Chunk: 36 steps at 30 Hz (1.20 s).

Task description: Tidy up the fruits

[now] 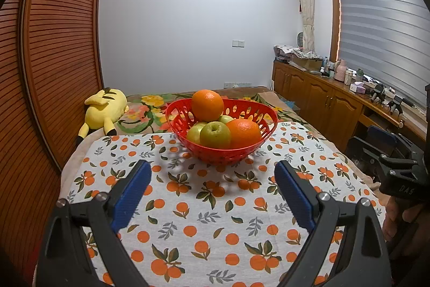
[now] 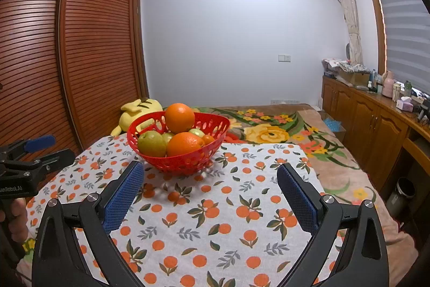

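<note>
left wrist: left gripper [image 1: 212, 176] jaws wide apart, empty | red basket [image 1: 188, 112] dead ahead on orange-print cloth [image 1: 188, 219], top orange [image 1: 207, 104] highest, round, no long axis | right wrist: right gripper [image 2: 211, 179] spread, empty | basket ahead-left | neither clearly nearer; left squarer on.

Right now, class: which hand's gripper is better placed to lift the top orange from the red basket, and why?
Left, marginally. Its open left gripper faces the red basket squarely, top orange centred. The right gripper, also open, sees the basket offset leftward.
</note>
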Motion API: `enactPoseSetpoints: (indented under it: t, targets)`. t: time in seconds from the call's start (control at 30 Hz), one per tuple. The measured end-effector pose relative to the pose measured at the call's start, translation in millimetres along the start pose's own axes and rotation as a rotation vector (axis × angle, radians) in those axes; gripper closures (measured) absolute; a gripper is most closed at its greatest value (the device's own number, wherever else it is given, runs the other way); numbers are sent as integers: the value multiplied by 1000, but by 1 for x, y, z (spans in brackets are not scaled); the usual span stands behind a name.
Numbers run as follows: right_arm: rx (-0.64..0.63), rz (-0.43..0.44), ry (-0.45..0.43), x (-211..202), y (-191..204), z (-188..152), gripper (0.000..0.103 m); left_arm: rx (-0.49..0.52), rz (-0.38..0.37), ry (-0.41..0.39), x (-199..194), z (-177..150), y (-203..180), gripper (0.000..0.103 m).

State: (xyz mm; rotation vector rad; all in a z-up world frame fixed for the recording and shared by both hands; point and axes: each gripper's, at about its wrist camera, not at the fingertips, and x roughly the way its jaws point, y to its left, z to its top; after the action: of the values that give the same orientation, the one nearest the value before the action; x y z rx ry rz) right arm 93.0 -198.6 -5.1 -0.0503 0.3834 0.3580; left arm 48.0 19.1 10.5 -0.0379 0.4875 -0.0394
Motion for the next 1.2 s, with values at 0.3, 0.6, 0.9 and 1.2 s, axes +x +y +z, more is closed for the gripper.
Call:
enactPoseSetpoints:
  t: [0.3,0.6,0.9,1.2]
  targets:
    - [-1,1,0,0,0,0,2,0,-1,-3,-2,2,0,9]
    - [-1,1,0,0,-1,0,2,1,-2,-3,-2,2,-1,9]
    - [0,1,0,-1,-1,0,2,0,-3,-5,-4,2,-2,9]
    - [0,1,1,0,0,0,2,-1,-3,-6,-4,4,-3,9]
